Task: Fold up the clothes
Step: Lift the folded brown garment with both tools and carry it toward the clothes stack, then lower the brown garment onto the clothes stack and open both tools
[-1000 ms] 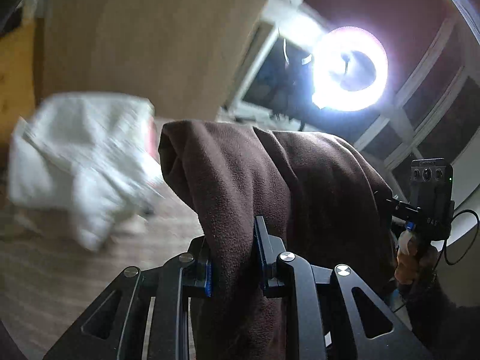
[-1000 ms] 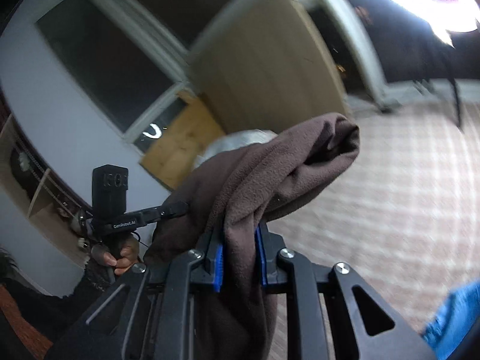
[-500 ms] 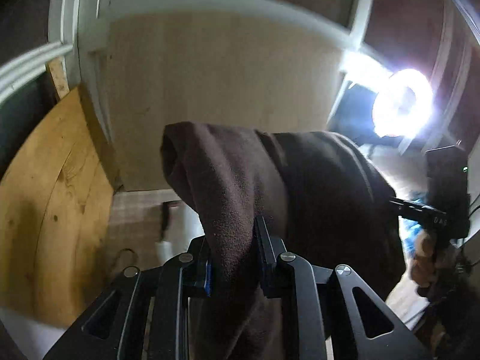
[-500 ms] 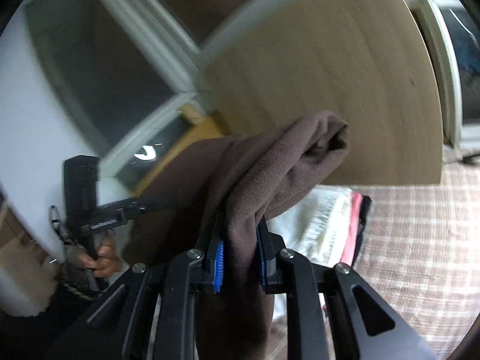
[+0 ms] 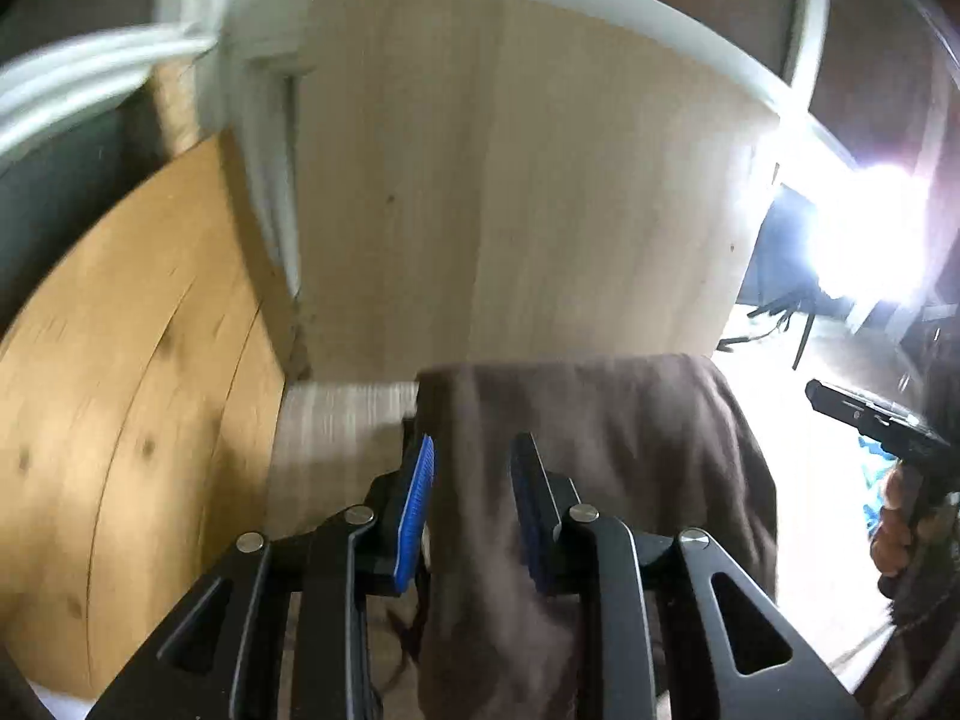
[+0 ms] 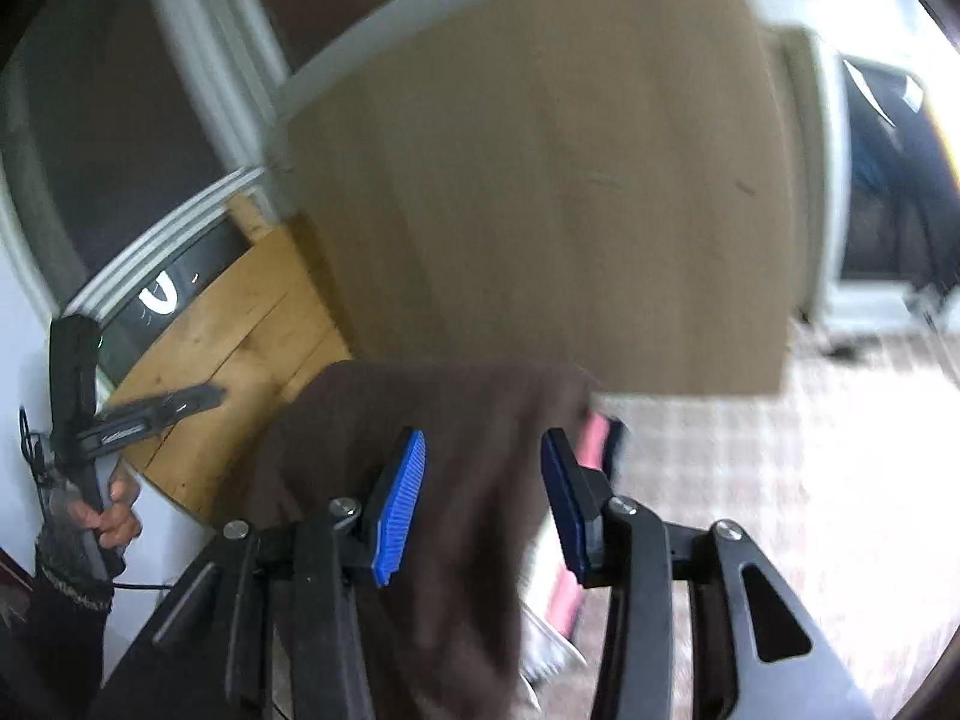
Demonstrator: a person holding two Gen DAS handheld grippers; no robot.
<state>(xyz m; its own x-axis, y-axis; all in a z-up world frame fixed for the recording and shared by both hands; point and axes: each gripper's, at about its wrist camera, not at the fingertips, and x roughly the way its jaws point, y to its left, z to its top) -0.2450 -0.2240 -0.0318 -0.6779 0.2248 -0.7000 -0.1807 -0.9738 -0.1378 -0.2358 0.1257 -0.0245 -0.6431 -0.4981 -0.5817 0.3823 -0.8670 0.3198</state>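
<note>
Between the parted blue pads of the left gripper (image 5: 471, 498) lies the brown fleece garment (image 5: 600, 450), blurred, unpinched. Right gripper (image 6: 483, 498) also spread wide, same garment (image 6: 432, 420) running through the gap, over a white-and-pink folded stack (image 6: 570, 594) on the checked bed cover (image 6: 780, 480). Pale wooden board (image 5: 528, 180) behind. No containers visible.
</note>
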